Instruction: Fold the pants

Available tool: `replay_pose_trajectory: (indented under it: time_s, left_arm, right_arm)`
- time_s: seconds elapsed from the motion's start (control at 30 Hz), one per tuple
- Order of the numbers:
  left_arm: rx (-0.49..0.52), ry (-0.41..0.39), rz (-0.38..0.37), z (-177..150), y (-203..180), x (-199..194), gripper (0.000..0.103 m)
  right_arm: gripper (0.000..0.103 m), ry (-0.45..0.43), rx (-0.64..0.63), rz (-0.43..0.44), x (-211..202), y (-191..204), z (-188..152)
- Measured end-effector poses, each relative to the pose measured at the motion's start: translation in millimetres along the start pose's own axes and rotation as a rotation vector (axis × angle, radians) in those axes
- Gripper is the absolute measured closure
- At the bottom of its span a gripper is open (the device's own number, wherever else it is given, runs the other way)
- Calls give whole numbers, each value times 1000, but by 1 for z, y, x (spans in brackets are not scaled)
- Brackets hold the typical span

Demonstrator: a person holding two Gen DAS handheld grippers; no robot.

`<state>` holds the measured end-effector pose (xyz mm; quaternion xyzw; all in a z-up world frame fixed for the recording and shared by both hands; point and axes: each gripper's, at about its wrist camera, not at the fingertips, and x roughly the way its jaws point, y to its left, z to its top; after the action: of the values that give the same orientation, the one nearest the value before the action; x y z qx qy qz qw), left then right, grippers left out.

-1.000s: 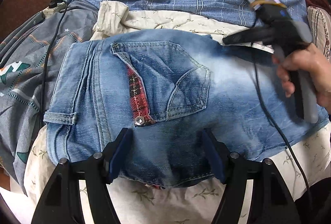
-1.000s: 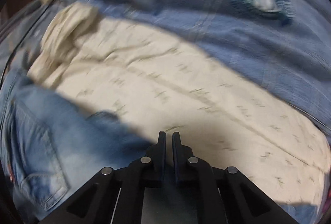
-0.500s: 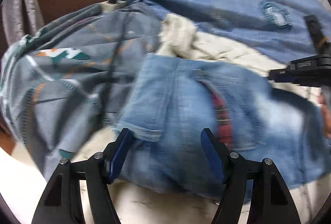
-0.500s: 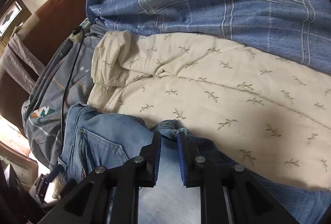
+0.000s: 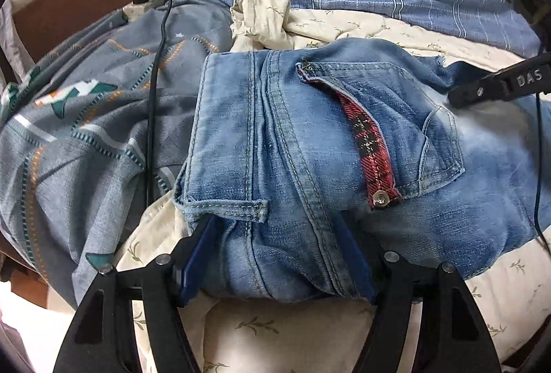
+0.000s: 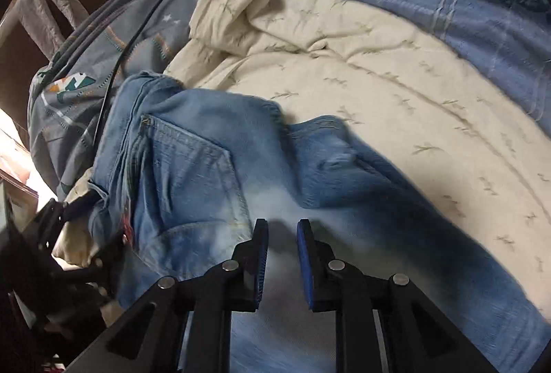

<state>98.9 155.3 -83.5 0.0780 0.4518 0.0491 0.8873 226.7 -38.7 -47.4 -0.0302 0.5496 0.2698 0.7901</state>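
Since 0.5 s ago my right gripper point(image 6: 280, 256) has parted slightly above the jeans point(image 5: 310, 149); my left gripper point(image 5: 279, 256) straddles their waistband point(image 5: 224, 132), jaws wide, not clamped.

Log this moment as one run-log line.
task: fold pants | left gripper: open, straddling jeans waistband | right gripper: open above jeans | cream sheet underneath

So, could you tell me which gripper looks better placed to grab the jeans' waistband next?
Left: the left gripper already straddles the jeans at the waistband, while the right gripper hovers open over the leg.
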Motion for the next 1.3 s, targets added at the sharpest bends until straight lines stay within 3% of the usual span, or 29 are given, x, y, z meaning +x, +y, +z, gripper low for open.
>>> replay_pose_trajectory:
  time_s: [0.17,0.2,0.27,0.4,0.5,0.57,0.63,0.73,0.77,0.83,0.97,1.13,1.3]
  left_arm:
    - [-4,4,5,-1,-3,1,32]
    - [-7,4,4,0,-2,2,32]
    - [-9,5,2,1,-2,1,32]
    - [-19,7,-4,1,0,2,31]
    - [-21,7,-6,1,0,2,31]
    - [-21,6,-6,1,-1,2,31]
    - [-17,3,-4,1,-1,2,31]
    - [-15,-5,4,1,-2,0,31]
    - [-18,-9,8,1,-3,-1,31]
    - [-14,-14,21,1,-5,-2,31]
    - [-1,-21,39,3,-7,-3,30]
    - [23,-30,59,1,-8,-3,29]
    - [-30,0,-4,-5,3,-2,29]
  right_arm:
    - [80,-203,95,24,-40,-25,11]
    - [74,-229,129,44,-44,-30,15]
    - [28,-229,167,35,-41,-36,20]
    - [27,-205,208,10,-23,-38,25]
    - [34,-163,263,57,-3,-41,28]
    - [59,-135,274,79,10,-41,28]
    - [74,-94,277,55,23,-39,30]
    - [83,-56,348,109,29,-42,27]
    - [87,-79,398,170,25,-46,27]
    - [88,-119,476,264,18,-55,31]
    - [88,-126,626,382,26,-72,34]
    - [88,-210,816,530,39,-96,22]
    - [88,-257,864,527,34,-107,19]
